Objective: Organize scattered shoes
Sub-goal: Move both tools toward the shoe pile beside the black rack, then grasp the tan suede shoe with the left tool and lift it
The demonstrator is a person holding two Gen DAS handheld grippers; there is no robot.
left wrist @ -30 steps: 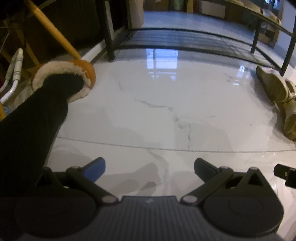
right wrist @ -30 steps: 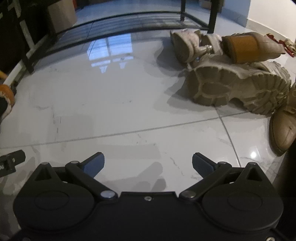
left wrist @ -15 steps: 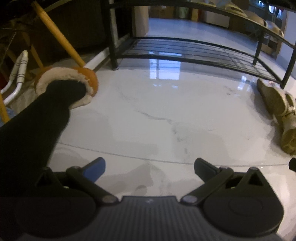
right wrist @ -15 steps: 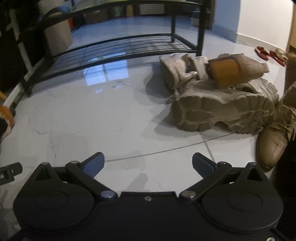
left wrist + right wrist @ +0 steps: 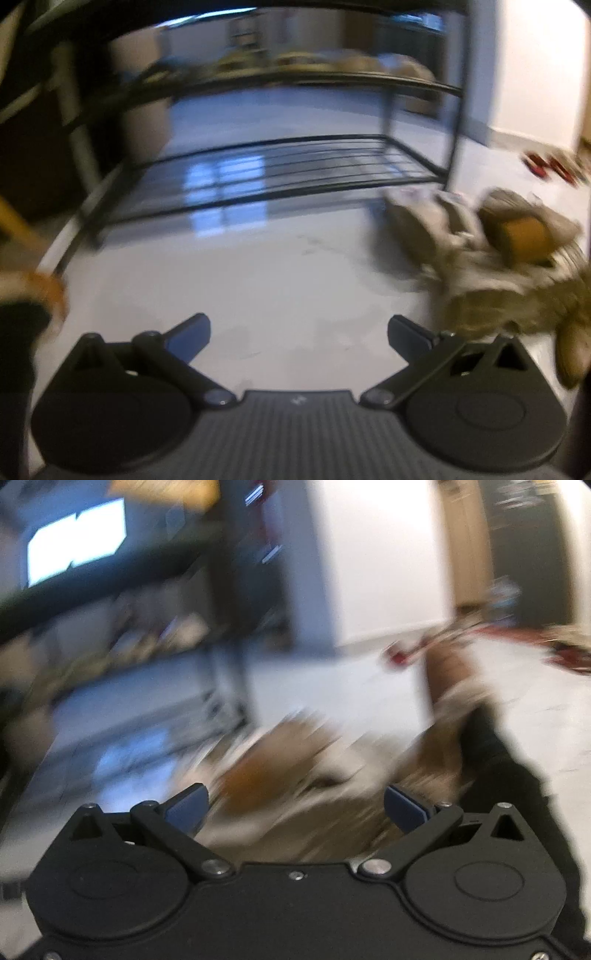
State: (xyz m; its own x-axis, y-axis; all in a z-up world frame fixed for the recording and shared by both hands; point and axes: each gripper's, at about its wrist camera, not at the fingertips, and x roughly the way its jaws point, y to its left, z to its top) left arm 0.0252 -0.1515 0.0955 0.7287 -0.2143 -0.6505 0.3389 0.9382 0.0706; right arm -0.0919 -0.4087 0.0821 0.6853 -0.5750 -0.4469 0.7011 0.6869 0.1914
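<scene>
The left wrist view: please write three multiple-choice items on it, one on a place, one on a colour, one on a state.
1. Where is the pile of shoes?
A. on the rack's lowest shelf
B. on the floor, right of the rack
C. between the jaws

2. What colour is the shoe rack?
A. white
B. black
C. red

3. How is the left gripper?
A. open and empty
B. shut on a shoe
C. shut on nothing

Answers: 1 B, the pile lies on the tiles beside the rack's right post. 2 B, its bars are dark. 3 A, only floor shows between the spread jaws.

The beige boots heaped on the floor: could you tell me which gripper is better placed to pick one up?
The right gripper: its open jaws frame the boot pile, while the left gripper faces bare floor.
</scene>
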